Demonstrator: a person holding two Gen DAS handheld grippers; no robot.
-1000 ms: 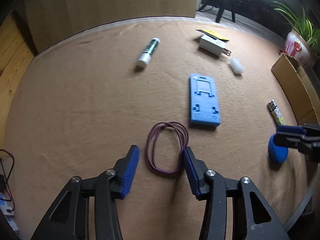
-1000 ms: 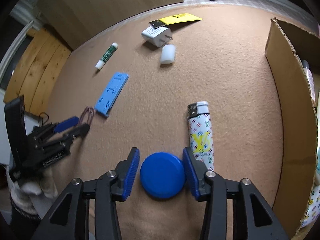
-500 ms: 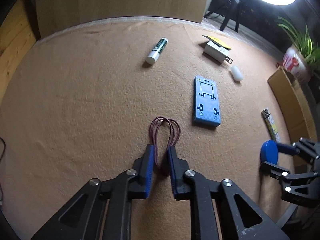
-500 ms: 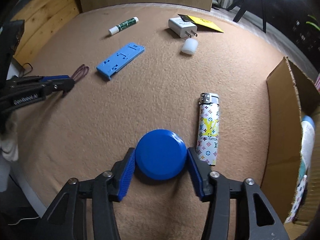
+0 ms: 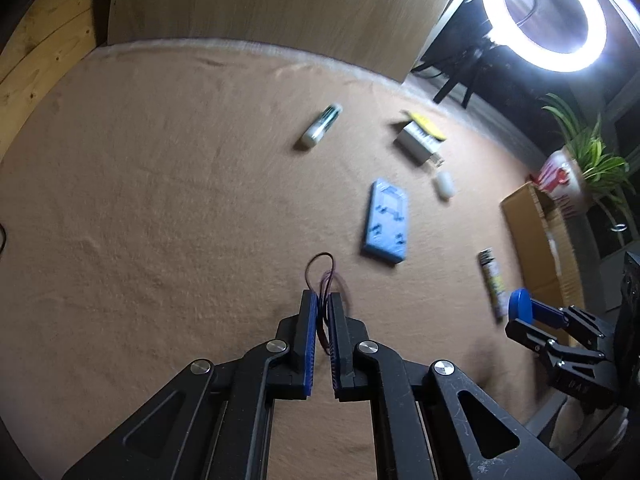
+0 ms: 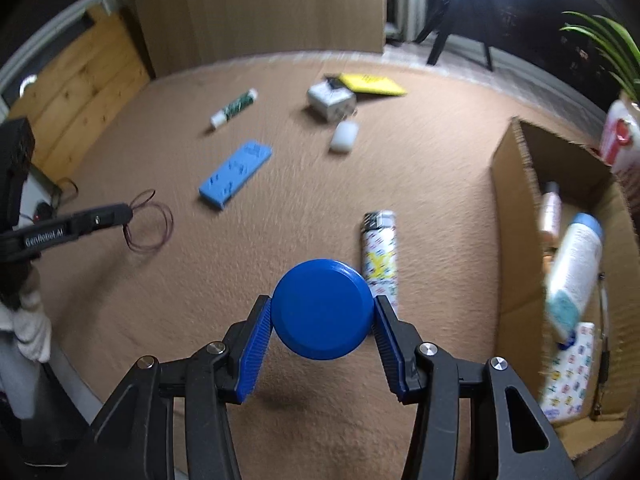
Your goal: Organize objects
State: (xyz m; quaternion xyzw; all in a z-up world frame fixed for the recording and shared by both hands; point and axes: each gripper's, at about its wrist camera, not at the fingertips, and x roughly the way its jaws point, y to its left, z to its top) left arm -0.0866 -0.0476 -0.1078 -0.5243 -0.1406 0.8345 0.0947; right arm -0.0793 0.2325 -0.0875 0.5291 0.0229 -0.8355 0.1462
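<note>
My left gripper (image 5: 323, 300) is shut on a purple rubber band (image 5: 325, 270), which hangs lifted above the tan cloth; the band also shows in the right wrist view (image 6: 150, 222). My right gripper (image 6: 323, 312) is shut on a round blue lid (image 6: 322, 314) and holds it above the cloth; the lid also shows in the left wrist view (image 5: 519, 304). A patterned lighter (image 6: 378, 252), a blue flat plate (image 6: 236, 174), a glue stick (image 6: 234, 108), a white charger (image 6: 331, 98) and a white cap (image 6: 344, 138) lie on the cloth.
An open cardboard box (image 6: 516, 216) stands at the right with a white bottle (image 6: 574, 264) and other items inside. A yellow card (image 6: 372, 84) lies behind the charger. A ring light (image 5: 544, 14) and a potted plant (image 5: 580, 164) stand beyond the table's far right edge.
My left gripper closed on the rubber band and lifted it off the cloth. My right gripper closed on the blue lid and raised it, turning towards the cardboard box.
</note>
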